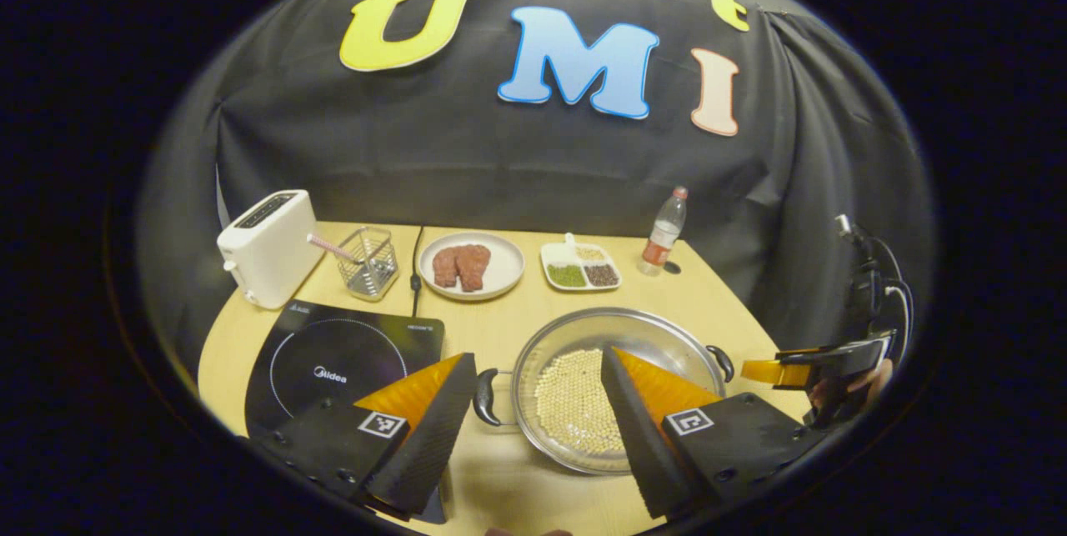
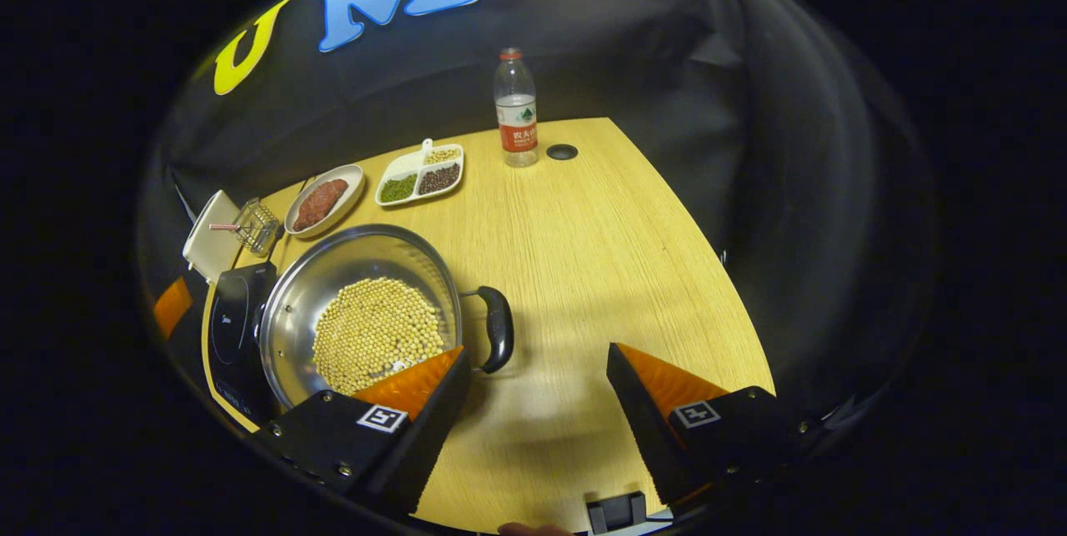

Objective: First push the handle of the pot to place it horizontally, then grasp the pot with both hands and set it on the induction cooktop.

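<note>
A black cloth wall closes off the back of a light wooden tabletop [image 1: 500, 328].

In the left gripper view, the left gripper [image 1: 538, 378] hangs with its fingers spread wide and nothing between them. Its two fingers straddle the near-left part of the pot [image 1: 583, 353], one finger over the gap beside the pot's left handle [image 1: 486, 397], the other over the pot's bowl. Whether either finger touches the pot I cannot tell. The steel pot sits toward the near edge of the tabletop, with pale beans [image 1: 575, 411] across its bottom and a second handle [image 1: 722, 361] on its far-right side. The induction cooktop [image 1: 333, 361] lies just left of the pot, by the near-left corner. Along the back edge stand a white toaster [image 1: 267, 248], a wire basket [image 1: 368, 262], a plate of meat [image 1: 471, 266], a divided dish of grains [image 1: 579, 266] and a water bottle [image 1: 664, 232]. The other gripper shows at the right edge, held by a hand [image 1: 850, 390].

In the right gripper view, the right gripper [image 2: 538, 378] is also wide open and empty, above bare wood near the front edge. The pot [image 2: 333, 278] is to its left, its dark handle [image 2: 498, 328] just beyond one finger, apart from it. The cooktop [image 2: 233, 311] lies past the pot, and the bottle [image 2: 517, 107] stands near the far edge.
</note>
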A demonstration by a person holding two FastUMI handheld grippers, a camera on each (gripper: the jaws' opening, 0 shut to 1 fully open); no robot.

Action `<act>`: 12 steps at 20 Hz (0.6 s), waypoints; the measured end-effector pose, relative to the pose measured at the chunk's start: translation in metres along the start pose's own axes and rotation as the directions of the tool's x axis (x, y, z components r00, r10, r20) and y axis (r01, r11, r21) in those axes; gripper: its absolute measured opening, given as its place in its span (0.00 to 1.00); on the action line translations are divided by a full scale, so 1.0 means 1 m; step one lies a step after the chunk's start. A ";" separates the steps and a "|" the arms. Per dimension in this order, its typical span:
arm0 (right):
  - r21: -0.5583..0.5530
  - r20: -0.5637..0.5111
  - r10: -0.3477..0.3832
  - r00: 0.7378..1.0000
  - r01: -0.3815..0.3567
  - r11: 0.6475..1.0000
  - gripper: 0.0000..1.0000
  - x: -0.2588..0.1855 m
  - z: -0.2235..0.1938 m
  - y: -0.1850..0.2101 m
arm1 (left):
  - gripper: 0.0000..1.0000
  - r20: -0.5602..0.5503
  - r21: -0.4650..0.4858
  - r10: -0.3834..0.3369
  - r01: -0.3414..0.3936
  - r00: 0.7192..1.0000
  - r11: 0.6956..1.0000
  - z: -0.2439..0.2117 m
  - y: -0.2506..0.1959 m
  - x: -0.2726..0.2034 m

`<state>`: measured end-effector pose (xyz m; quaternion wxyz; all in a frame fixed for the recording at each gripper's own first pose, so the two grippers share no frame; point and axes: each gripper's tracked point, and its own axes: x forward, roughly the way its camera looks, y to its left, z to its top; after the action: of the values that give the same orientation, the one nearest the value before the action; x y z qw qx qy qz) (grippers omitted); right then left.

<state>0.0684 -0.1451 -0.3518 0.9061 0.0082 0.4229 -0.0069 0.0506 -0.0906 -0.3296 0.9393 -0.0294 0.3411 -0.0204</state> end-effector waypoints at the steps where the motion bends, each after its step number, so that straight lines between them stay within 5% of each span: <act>1: -0.007 0.011 0.013 1.000 -0.012 1.000 1.00 0.001 0.003 0.004 | 0.98 -0.018 0.003 0.005 -0.005 1.000 1.000 -0.008 0.002 0.007; 12: -0.062 -0.011 0.075 0.997 -0.076 0.995 1.00 0.042 -0.003 0.020 | 0.98 -0.173 0.065 0.056 -0.045 0.983 0.997 -0.067 0.027 0.089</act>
<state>0.0937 -0.1249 -0.3855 0.9037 -0.0041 0.4263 0.0405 0.0760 -0.0719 -0.4394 0.9064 0.0098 0.4222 -0.0094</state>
